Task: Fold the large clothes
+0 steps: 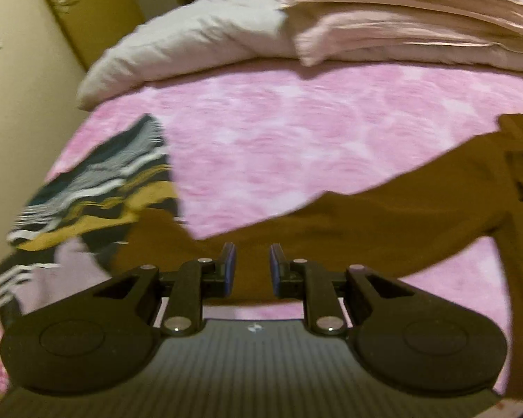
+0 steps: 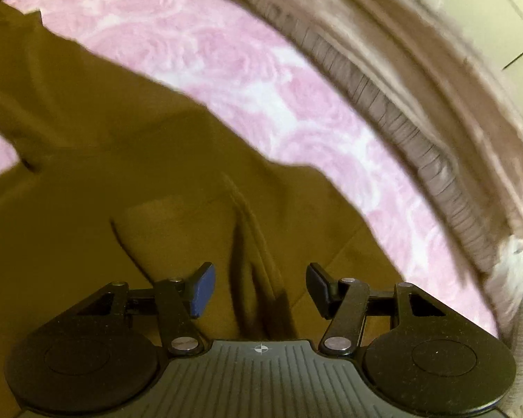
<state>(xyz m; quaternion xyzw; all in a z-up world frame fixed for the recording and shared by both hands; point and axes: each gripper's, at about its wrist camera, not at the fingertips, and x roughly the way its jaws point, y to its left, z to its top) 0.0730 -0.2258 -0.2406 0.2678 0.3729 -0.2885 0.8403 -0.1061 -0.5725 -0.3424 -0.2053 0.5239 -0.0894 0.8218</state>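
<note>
A pink, rose-patterned bedspread [image 1: 289, 146] is covering the bed and filling the middle of both views. In the left wrist view a grey pillow [image 1: 177, 52] is lying along the upper left, with a stack of folded pale pink bedding [image 1: 411, 24] sitting to its right, while cream wardrobe doors [image 1: 21, 80] are closing off the left edge. The task's mustard-brown garment [image 1: 383, 216] is lying spread on the bedspread, running from the lower centre to the right edge, where it is cut off. A striped teal, white and mustard cloth [image 1: 97, 195] is lying crumpled at the left, its shape blurred. The left gripper [image 1: 252, 266] is hovering over the brown fabric with its jaws narrow and nothing pinched between them. In the right wrist view the same garment is filling the left and lower frame, creased into a dark fold at the centre, and the right gripper [image 2: 260, 287] is standing wide over that fold without pressing on it. The bedding along the upper right there is smeared by motion blur.
</note>
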